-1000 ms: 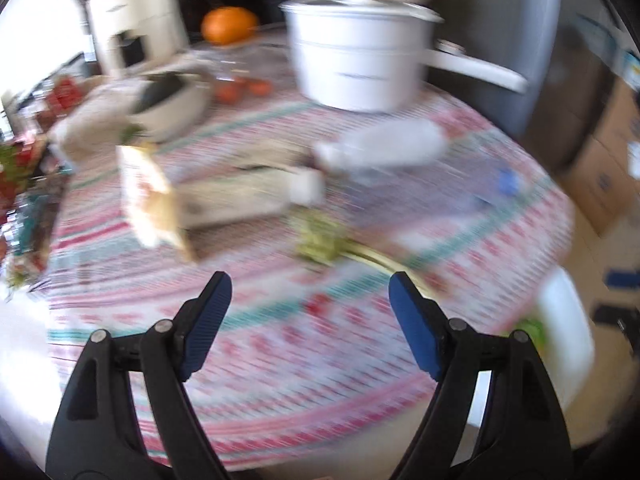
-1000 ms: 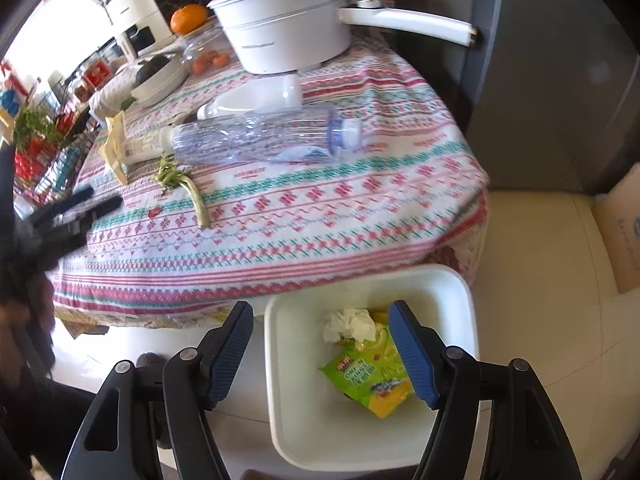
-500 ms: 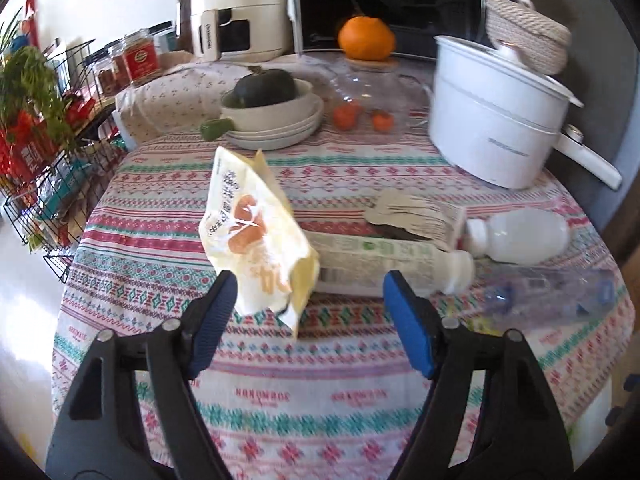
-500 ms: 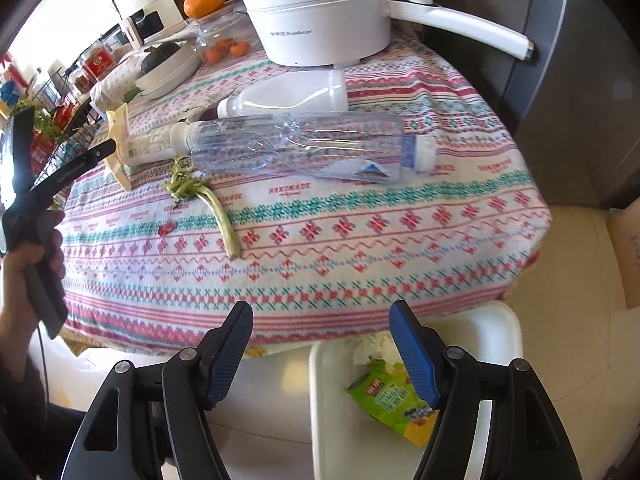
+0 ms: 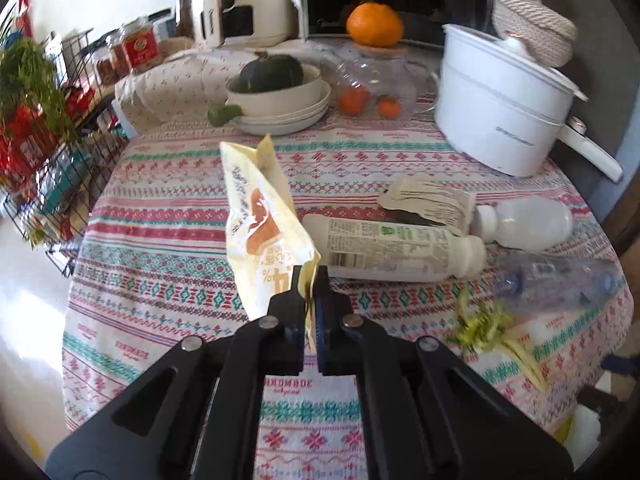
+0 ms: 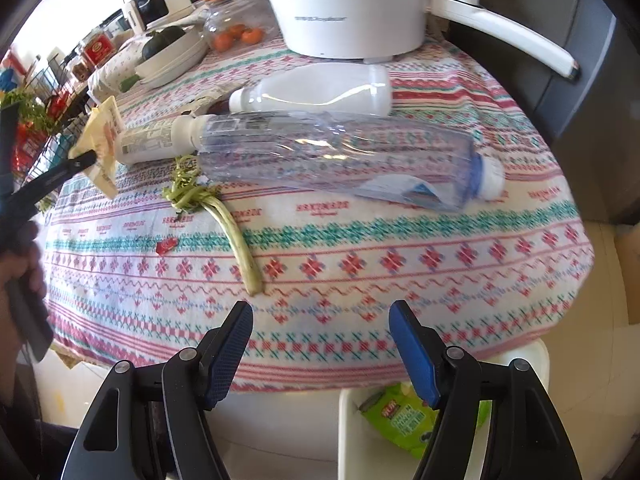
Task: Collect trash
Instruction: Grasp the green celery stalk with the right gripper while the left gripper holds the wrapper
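Note:
My left gripper [image 5: 308,280] is shut on the bottom corner of a yellow snack bag [image 5: 264,228], which stands up from the patterned tablecloth [image 5: 168,264]. The right wrist view shows the same bag [image 6: 102,136] pinched by that gripper [image 6: 90,157] at the far left. A labelled white bottle [image 5: 396,252], a plain white bottle [image 5: 528,222], a torn label [image 5: 428,198] and a clear plastic bottle [image 6: 340,156] lie on the table. A green vegetable stalk [image 6: 228,220] lies near the front. My right gripper [image 6: 320,320] hangs open over the table's front edge, holding nothing.
A white bin [image 6: 348,420] with a green packet [image 6: 404,420] stands on the floor below the table edge. At the back are a white pot [image 5: 500,116] with a long handle, stacked bowls holding a squash [image 5: 272,76], a glass jar of tomatoes [image 5: 372,84], and a wire rack [image 5: 52,152] at the left.
My left gripper has swung to the snack bag and closed on its lower corner. My right gripper has moved from above the bin up toward the table's front edge, still open.

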A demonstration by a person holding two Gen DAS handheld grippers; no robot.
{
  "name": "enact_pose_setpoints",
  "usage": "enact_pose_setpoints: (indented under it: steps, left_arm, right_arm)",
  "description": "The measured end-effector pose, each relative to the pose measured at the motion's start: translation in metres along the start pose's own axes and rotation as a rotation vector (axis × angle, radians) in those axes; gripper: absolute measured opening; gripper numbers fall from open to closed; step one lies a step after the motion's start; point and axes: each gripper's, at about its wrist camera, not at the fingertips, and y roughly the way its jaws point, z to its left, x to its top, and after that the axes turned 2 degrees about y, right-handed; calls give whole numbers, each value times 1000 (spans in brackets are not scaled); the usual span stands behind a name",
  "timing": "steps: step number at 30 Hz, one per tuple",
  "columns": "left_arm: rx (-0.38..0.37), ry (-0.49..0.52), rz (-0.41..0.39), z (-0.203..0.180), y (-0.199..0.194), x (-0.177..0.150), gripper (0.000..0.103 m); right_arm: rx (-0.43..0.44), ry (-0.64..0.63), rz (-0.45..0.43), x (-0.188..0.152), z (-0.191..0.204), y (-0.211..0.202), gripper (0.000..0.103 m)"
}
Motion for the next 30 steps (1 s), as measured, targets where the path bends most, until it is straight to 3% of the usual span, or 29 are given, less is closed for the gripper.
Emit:
enact_pose_setpoints:
  steps: [8,13,19,22,24,25,26,30]
  left_arm:
    - [-122,96,2,3,-57,-18,4]
    - [-195,96,57,10,-67,-36,4]
    - [-216,118,81,9,-69,-48,4]
    - [-224,119,78,7,-73,-49,4]
    - [-226,119,73,8,-75,-49,4]
    - [-229,117,68,8,-77,-48,4]
    - [-231,114,64,8,-78,-47,4]
    - [-241,107,45,10,-83,-46,4]
  right_arm:
    - [37,-56,-30,18,44,19,72]
    - [54,-95,-47,32,77,39,72]
    - [17,-119,-51,47,94,65,70]
    - [11,-87,-48,52,91,77,59]
    - [-3,-89,-77,54,91,79,42]
    - [-12,-95,-87,55,92,80,23]
    - [-2,-100,-84,56,92,80,14]
    - [10,-142,-73,53,95,76,8]
